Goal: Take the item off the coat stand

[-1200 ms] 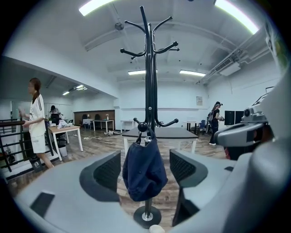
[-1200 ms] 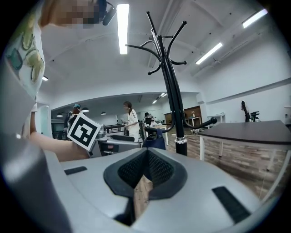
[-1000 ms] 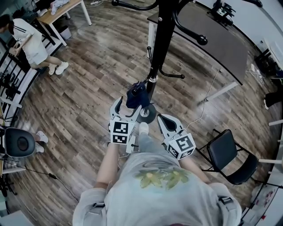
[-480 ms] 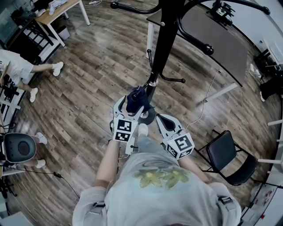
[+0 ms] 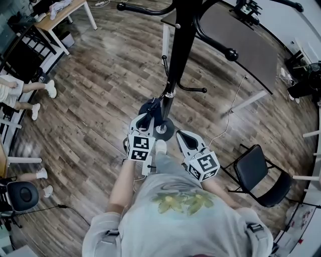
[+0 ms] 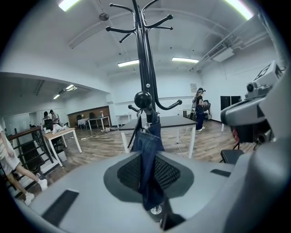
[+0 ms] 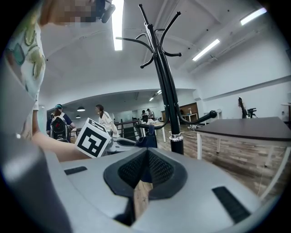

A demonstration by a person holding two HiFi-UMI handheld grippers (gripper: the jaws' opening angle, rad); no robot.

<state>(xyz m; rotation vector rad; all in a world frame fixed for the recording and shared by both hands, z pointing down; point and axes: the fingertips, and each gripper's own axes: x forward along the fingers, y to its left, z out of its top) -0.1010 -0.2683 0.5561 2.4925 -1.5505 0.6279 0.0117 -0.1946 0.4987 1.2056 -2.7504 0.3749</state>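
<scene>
A black coat stand (image 5: 175, 60) rises from a round base (image 5: 161, 129) on the wood floor. A dark blue denim item (image 5: 152, 108) hangs from a low hook on its pole. My left gripper (image 5: 143, 122) reaches up to it and its jaws are closing. In the left gripper view the denim item (image 6: 146, 150) hangs down between the pads of the left gripper (image 6: 148, 170), which pinch it. My right gripper (image 5: 184, 139) stays just right of the base. In its own view the right gripper (image 7: 146, 170) has its jaws together and holds nothing.
A dark-topped table (image 5: 241, 45) stands behind the stand, with a thin cable (image 5: 228, 125) trailing to the floor. A black chair (image 5: 258, 175) is at the right. At the left are a wooden desk (image 5: 55, 15), a person's legs (image 5: 30, 90) and a stool (image 5: 22, 196).
The left gripper has moved forward around the denim item and its jaws have come together on it. The right gripper has hardly moved. The person at the left has moved out toward the frame edge.
</scene>
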